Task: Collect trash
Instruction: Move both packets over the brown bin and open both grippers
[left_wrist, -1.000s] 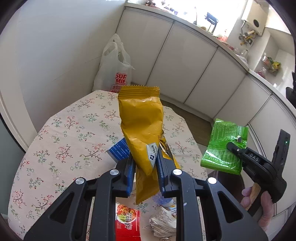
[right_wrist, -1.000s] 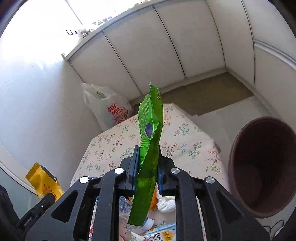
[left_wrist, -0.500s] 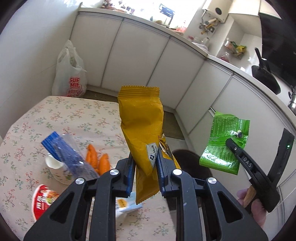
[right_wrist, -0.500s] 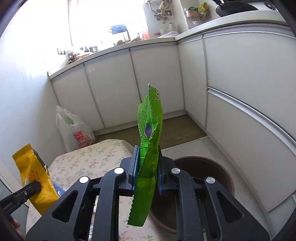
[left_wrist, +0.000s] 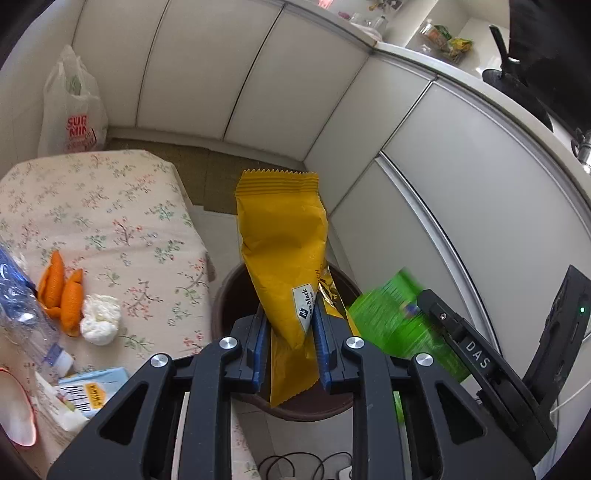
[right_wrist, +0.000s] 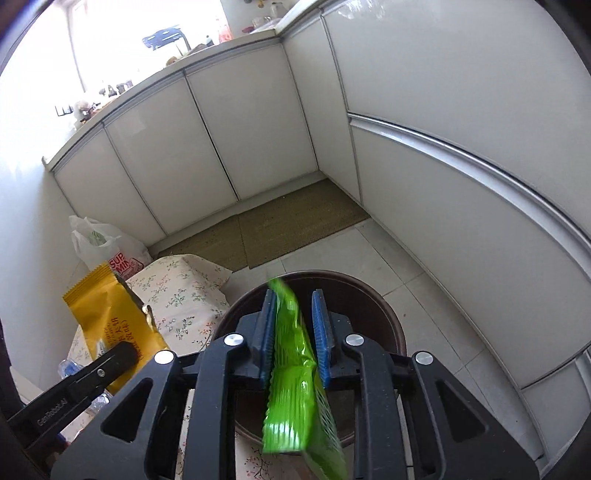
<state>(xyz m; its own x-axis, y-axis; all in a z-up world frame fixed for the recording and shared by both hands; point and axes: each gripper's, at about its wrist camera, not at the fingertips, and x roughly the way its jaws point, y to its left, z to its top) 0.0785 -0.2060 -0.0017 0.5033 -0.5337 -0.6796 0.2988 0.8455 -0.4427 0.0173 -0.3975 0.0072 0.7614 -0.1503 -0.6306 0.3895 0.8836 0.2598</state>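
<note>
Yellow wrapper (left_wrist: 282, 254): we've got it pinched low down between the left gripper (left_wrist: 289, 341) pads, standing tall above the fingertips. Matte mustard film, crimped zigzag top edge, small white label right at the pads, torn gold foil flap behind.

Green wrapper (right_wrist: 295, 373): glossy lime film, crinkly, blurred in both views. It sits in the gap of the right gripper (right_wrist: 294, 334), leaning on the left blue pad, clear of the right one, so we'd call those fingers let go.

Bin (right_wrist: 384, 317): round, dark brown, smooth rim, directly beyond and below both sets of fingertips. Both wrappers hang over its mouth.

Table (left_wrist: 110, 229): left of the left fingers, cream cloth with a little flower print.

On the table: orange peel (left_wrist: 61, 291), a white paper wad (left_wrist: 100, 319) just beside it, a clear crushed bottle (left_wrist: 22, 314), a pale blue carton (left_wrist: 86, 391).

Bag (left_wrist: 70, 110): white plastic with red lettering, far beyond the table against the cabinets.
</note>
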